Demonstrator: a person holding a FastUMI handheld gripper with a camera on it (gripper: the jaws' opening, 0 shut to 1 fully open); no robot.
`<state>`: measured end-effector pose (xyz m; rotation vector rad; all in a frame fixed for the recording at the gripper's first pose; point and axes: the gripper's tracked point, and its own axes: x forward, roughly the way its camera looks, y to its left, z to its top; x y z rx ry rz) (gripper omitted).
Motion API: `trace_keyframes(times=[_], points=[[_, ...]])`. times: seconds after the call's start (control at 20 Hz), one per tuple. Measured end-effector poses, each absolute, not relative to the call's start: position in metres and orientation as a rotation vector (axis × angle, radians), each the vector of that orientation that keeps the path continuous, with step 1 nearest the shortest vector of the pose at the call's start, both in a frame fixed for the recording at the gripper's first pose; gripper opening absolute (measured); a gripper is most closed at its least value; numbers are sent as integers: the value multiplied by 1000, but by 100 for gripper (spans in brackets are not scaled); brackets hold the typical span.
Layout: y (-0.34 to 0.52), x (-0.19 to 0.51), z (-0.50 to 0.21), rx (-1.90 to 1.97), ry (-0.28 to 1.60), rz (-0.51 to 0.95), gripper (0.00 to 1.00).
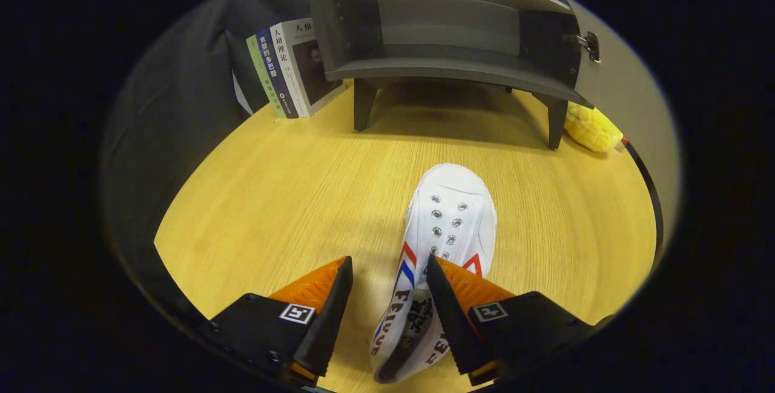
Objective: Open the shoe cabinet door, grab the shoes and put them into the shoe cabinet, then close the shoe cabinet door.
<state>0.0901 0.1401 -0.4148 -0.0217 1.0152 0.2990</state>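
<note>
Wooden table (272,199), books (290,72), yellow toy (590,129)

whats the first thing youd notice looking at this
A white canvas shoe lies on the wooden table, its heel end between the fingers of the open gripper and its toe pointing at the cabinet. Beyond it stands the grey shoe cabinet with its door swung open and its shelves bare. Some books lean to its left, and a yellow plush toy sits by its right leg.
</note>
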Motion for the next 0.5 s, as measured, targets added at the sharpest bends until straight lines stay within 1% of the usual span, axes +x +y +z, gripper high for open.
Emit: trace_keyframes(times=[0.15,0.2,0.25,0.3,0.35,0.4,0.5], points=[[126,94,-419,-115,1006,245,49],[126,95,-420,-105,1007,257,39],[133,94,-420,-43,1018,296,29],[133,92,-418,39,1038,299,20],[131,94,-416,97,1054,279,7],[132,95,-414,133,1057,284,3],[132,95,-411,164,1033,300,2]])
